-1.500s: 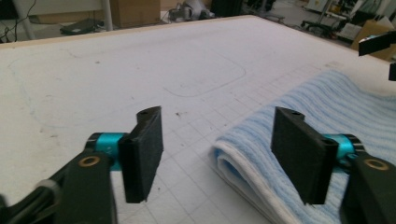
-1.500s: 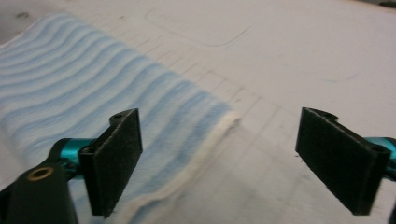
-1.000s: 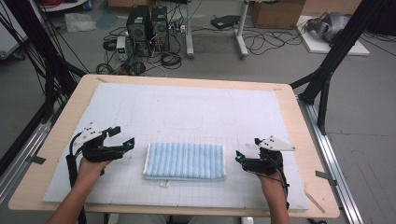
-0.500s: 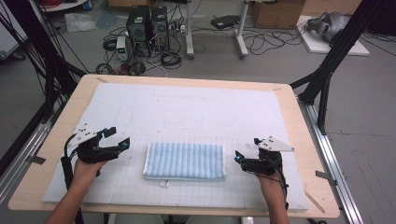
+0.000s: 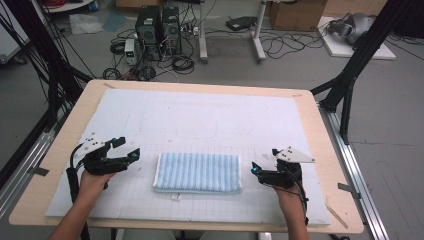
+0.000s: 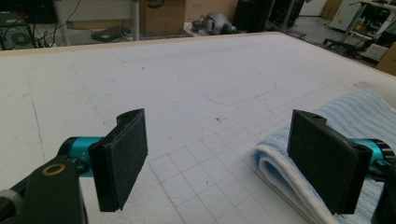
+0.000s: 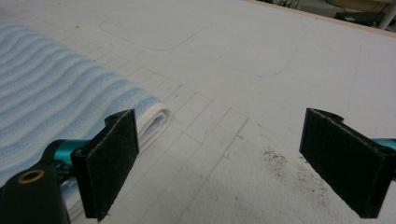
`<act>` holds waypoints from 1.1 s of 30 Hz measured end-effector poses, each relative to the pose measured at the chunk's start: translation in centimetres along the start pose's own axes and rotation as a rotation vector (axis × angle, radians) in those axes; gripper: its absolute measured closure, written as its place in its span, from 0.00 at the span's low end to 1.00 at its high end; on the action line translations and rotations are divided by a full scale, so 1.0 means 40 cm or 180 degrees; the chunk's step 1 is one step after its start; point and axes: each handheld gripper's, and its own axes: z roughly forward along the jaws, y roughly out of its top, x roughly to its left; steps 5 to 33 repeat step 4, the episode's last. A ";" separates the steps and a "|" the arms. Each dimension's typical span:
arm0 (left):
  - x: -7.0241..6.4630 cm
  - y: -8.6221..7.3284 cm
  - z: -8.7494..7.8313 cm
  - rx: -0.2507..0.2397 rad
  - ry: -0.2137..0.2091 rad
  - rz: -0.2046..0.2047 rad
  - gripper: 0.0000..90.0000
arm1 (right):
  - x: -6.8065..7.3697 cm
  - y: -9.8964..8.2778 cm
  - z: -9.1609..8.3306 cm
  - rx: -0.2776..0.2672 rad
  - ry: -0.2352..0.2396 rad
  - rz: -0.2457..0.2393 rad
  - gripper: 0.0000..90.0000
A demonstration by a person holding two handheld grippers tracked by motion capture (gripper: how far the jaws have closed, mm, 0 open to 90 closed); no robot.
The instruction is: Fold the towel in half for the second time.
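A folded blue-and-white striped towel lies flat on the white gridded mat, near the front middle. My left gripper hovers just left of the towel's left edge, jaws open and empty. In the left gripper view the left gripper is spread wide, and the towel has its folded edge beside the right pad. My right gripper sits just right of the towel, also open and empty. In the right gripper view the right gripper spans bare mat, with the towel behind its left pad.
The mat covers a wooden table with a narrow bare rim. Dark specks dot the mat by the right gripper. Beyond the far edge, computer towers and cables sit on the floor. Black frame legs stand at both sides.
My left gripper has drawn back slightly to the left, away from the towel's edge. The right gripper and the towel have stayed where they were.
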 end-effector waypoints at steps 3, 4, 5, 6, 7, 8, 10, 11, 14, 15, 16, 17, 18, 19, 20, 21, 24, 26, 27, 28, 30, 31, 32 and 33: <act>0.000 -0.001 0.002 0.0008 -0.0001 -0.0001 0.23 | -0.003 -0.002 -0.002 -0.0002 -0.0007 0.0018 0.12; 0.000 -0.001 0.002 0.0013 -0.0002 0.0001 0.23 | -0.004 -0.002 -0.002 -0.0005 -0.0010 0.0028 0.12; 0.000 -0.001 0.002 0.0013 -0.0002 0.0001 0.23 | -0.004 -0.002 -0.002 -0.0005 -0.0010 0.0028 0.12; 0.000 -0.001 0.002 0.0013 -0.0002 0.0001 0.23 | -0.004 -0.002 -0.002 -0.0005 -0.0010 0.0028 0.12; 0.000 -0.001 0.002 0.0013 -0.0002 0.0001 0.23 | -0.004 -0.002 -0.002 -0.0005 -0.0010 0.0028 0.12; 0.000 -0.001 0.002 0.0013 -0.0002 0.0001 0.23 | -0.004 -0.002 -0.002 -0.0005 -0.0010 0.0028 0.12; 0.000 -0.001 0.002 0.0013 -0.0002 0.0001 0.23 | -0.004 -0.002 -0.002 -0.0005 -0.0010 0.0028 0.12; 0.000 -0.001 0.002 0.0013 -0.0002 0.0001 0.23 | -0.004 -0.002 -0.002 -0.0005 -0.0010 0.0028 0.12; 0.000 -0.001 0.002 0.0013 -0.0002 0.0001 0.23 | -0.004 -0.002 -0.002 -0.0005 -0.0010 0.0028 0.12; 0.000 -0.001 0.002 0.0013 -0.0002 0.0001 0.23 | -0.004 -0.002 -0.002 -0.0005 -0.0010 0.0028 0.12; 0.000 -0.001 0.002 0.0013 -0.0002 0.0001 0.23 | -0.004 -0.002 -0.002 -0.0005 -0.0010 0.0028 0.12; 0.000 -0.001 0.002 0.0013 -0.0002 0.0001 0.23 | -0.004 -0.002 -0.002 -0.0005 -0.0010 0.0028 0.12; 0.000 -0.001 0.002 0.0013 -0.0002 0.0001 0.23 | -0.004 -0.002 -0.002 -0.0005 -0.0010 0.0028 0.12; 0.000 -0.001 0.002 0.0013 -0.0002 0.0001 0.23 | -0.004 -0.002 -0.002 -0.0005 -0.0010 0.0028 0.12; 0.000 -0.001 0.002 0.0013 -0.0002 0.0001 0.23 | -0.004 -0.002 -0.002 -0.0005 -0.0010 0.0028 0.12; 0.000 -0.001 0.002 0.0013 -0.0002 0.0001 0.23 | -0.004 -0.002 -0.002 -0.0005 -0.0010 0.0028 0.12; 0.000 -0.001 0.002 0.0013 -0.0002 0.0001 0.23 | -0.004 -0.002 -0.002 -0.0005 -0.0010 0.0028 0.12; 0.000 -0.001 0.002 0.0013 -0.0002 0.0001 0.23 | -0.004 -0.002 -0.002 -0.0005 -0.0010 0.0028 0.12; 0.000 -0.001 0.002 0.0013 -0.0002 0.0001 0.23 | -0.004 -0.002 -0.002 -0.0005 -0.0010 0.0028 0.12; 0.000 -0.001 0.002 0.0013 -0.0002 0.0001 0.23 | -0.004 -0.002 -0.002 -0.0005 -0.0010 0.0028 0.12; 0.000 -0.001 0.002 0.0013 -0.0002 0.0001 0.23 | -0.004 -0.002 -0.002 -0.0005 -0.0010 0.0028 0.12; 0.000 -0.001 0.002 0.0013 -0.0002 0.0001 0.23 | -0.004 -0.002 -0.002 -0.0005 -0.0010 0.0028 0.12; 0.000 -0.001 0.002 0.0013 -0.0002 0.0001 0.23 | -0.004 -0.002 -0.002 -0.0005 -0.0010 0.0028 0.12; 0.000 -0.001 0.002 0.0013 -0.0002 0.0001 0.23 | -0.004 -0.002 -0.002 -0.0005 -0.0010 0.0028 0.12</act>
